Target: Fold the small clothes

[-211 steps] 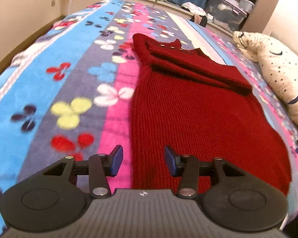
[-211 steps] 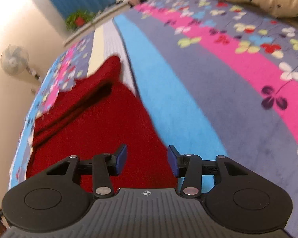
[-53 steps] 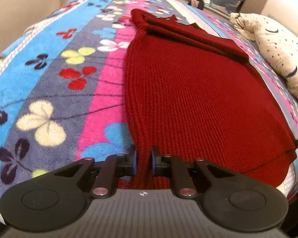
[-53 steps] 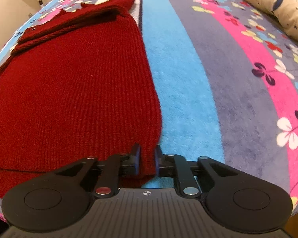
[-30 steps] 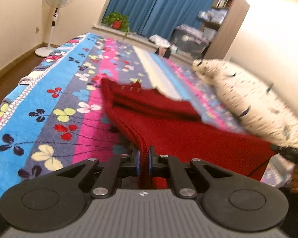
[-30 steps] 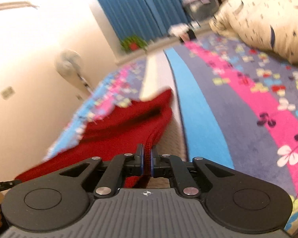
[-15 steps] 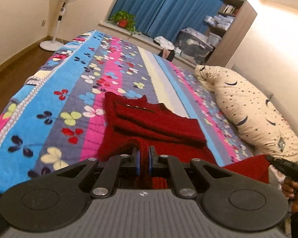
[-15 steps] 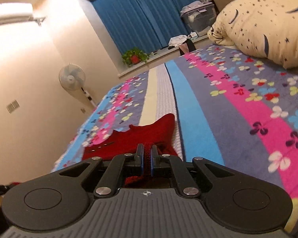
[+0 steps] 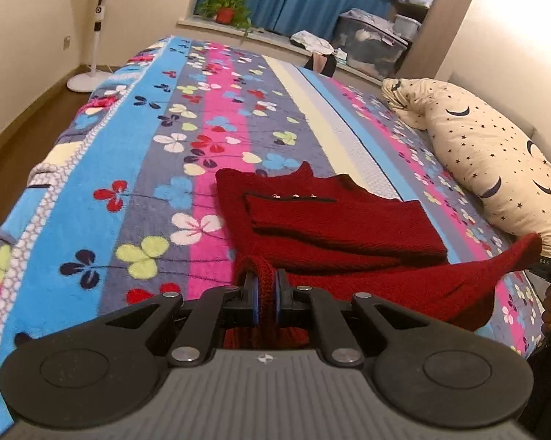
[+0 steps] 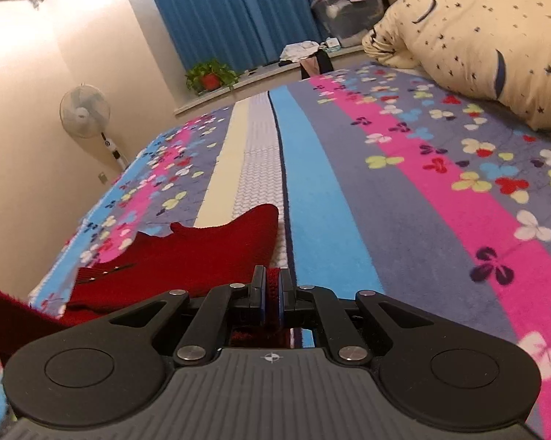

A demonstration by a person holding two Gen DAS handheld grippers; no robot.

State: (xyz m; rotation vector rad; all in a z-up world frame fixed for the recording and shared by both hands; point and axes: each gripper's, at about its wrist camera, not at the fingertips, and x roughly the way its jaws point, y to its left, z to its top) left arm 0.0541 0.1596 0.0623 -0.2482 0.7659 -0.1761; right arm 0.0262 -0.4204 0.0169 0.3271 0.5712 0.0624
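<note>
A dark red knitted sweater (image 9: 334, 227) lies on a striped flowered blanket (image 9: 158, 154), its sleeves folded across the chest. My left gripper (image 9: 266, 295) is shut on the sweater's left hem corner and holds it raised above the bed. My right gripper (image 10: 271, 299) is shut on the right hem corner; that corner shows in the left wrist view (image 9: 524, 245) stretched up to the right. The hem hangs between both grippers over the sweater's lower part. The sweater also shows in the right wrist view (image 10: 187, 253).
A long cream pillow with stars and moons (image 9: 495, 154) lies along the bed's right side. A standing fan (image 9: 99, 18) is by the left wall. A potted plant (image 9: 226, 7) and storage boxes (image 9: 370, 44) sit near the blue curtains beyond the bed.
Both grippers, still shut on the hem corners, have carried the hem further forward over the sweater toward the collar. The sweater's visible flat part has become shorter.
</note>
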